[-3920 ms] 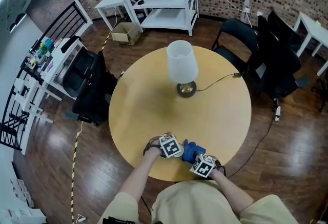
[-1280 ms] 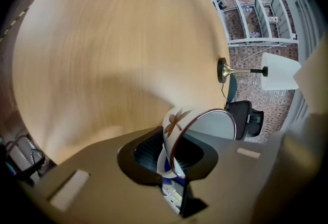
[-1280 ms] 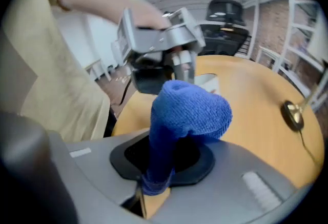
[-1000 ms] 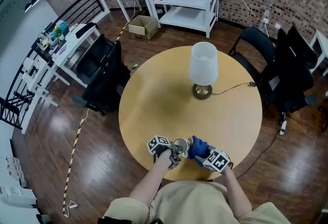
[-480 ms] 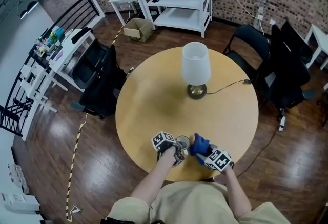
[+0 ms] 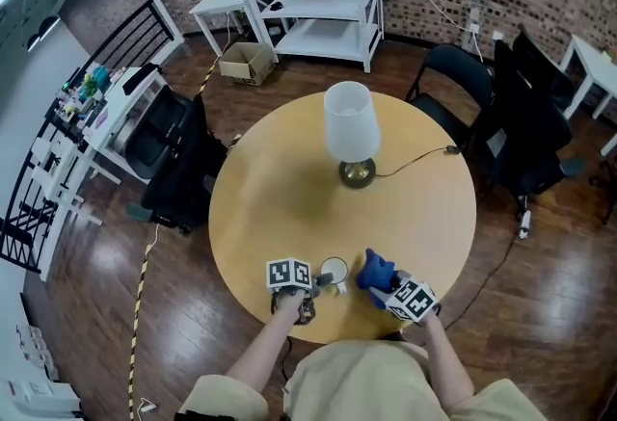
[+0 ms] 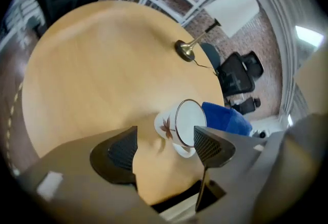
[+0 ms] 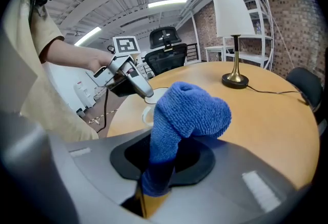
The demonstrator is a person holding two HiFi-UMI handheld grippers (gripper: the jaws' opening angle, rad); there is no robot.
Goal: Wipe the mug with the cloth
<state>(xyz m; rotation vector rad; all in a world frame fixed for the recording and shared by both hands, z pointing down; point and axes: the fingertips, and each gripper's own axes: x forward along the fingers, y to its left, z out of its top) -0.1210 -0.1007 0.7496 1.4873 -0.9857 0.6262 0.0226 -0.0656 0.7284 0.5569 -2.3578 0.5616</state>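
Left gripper view: the left gripper (image 7: pixel 166 148) has its jaws opening, pads clear of the mug (image 7: pixel 180 126), which sits just ahead between the tips on the table (image 7: pixel 102 64). The mug's empty inside.

Right gripper view: the right gripper (image 8: pixel 156 184) pinches the cloth (image 8: pixel 190 113), bunched above its jaws, mug just beyond.

Head view: the mug stands between both grippers with the cloth off it. Wiping looks finished or paused, can't tell which.
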